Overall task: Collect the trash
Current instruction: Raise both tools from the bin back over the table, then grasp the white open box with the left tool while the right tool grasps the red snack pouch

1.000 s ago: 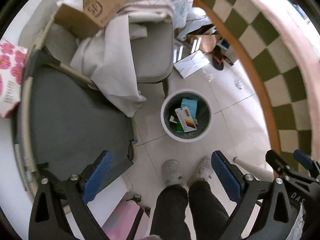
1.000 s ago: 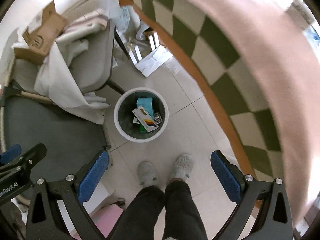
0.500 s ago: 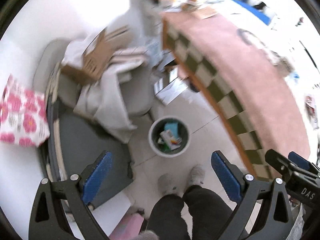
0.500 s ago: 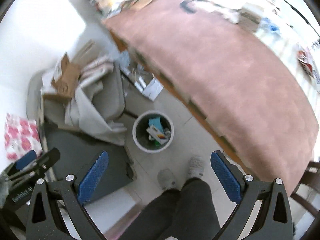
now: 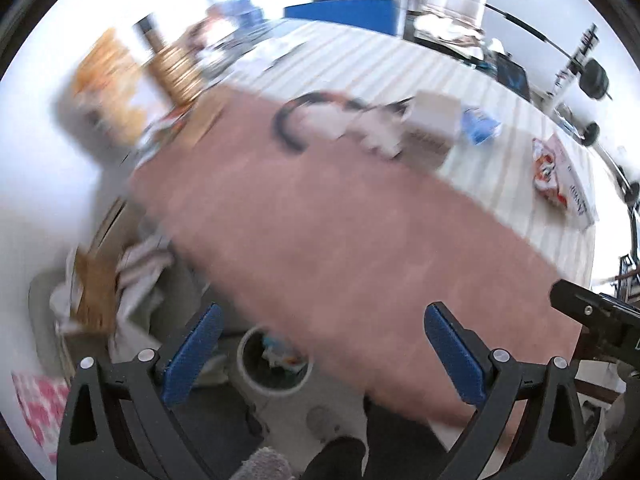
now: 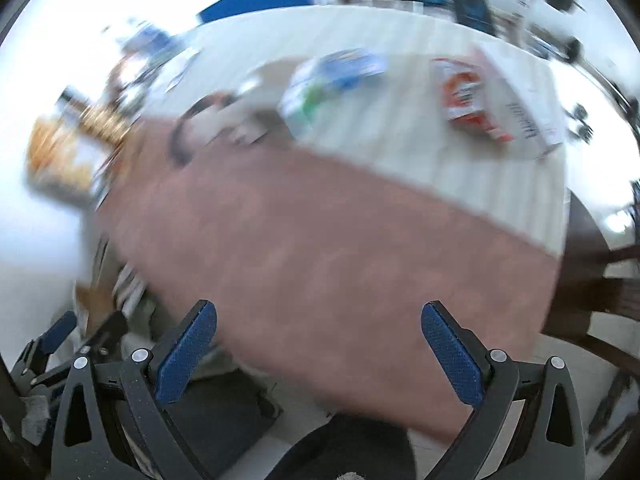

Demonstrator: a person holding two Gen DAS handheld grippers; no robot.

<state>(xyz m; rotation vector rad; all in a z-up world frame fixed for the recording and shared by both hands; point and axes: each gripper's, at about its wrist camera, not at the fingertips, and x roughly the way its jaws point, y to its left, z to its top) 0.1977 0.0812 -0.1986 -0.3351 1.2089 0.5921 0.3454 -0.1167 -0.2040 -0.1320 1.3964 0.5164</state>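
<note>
Both views are motion-blurred. My left gripper (image 5: 320,352) is open and empty above the near edge of a table with a pink cloth (image 5: 340,232). The white trash bin (image 5: 274,364) with boxes inside stands on the floor below the table edge. My right gripper (image 6: 318,350) is open and empty. On the far striped part of the table lie a blue-and-white wrapper (image 5: 480,125), a white box (image 5: 434,114), crumpled white paper (image 5: 380,132) and an orange-red packet (image 5: 548,174). The right wrist view shows the blue-green wrapper (image 6: 332,80) and the orange packet (image 6: 468,96).
A grey chair piled with white cloth and cardboard (image 5: 94,296) stands left of the bin. A black cable loop (image 5: 288,124) lies on the pink cloth. A dark wooden chair (image 6: 592,272) stands at the table's right end. My legs (image 5: 344,456) show below.
Both grippers have swung upward, from looking down at the bin and floor to looking across the tabletop. The bin has slid to the bottom of the left view. Both stay open.
</note>
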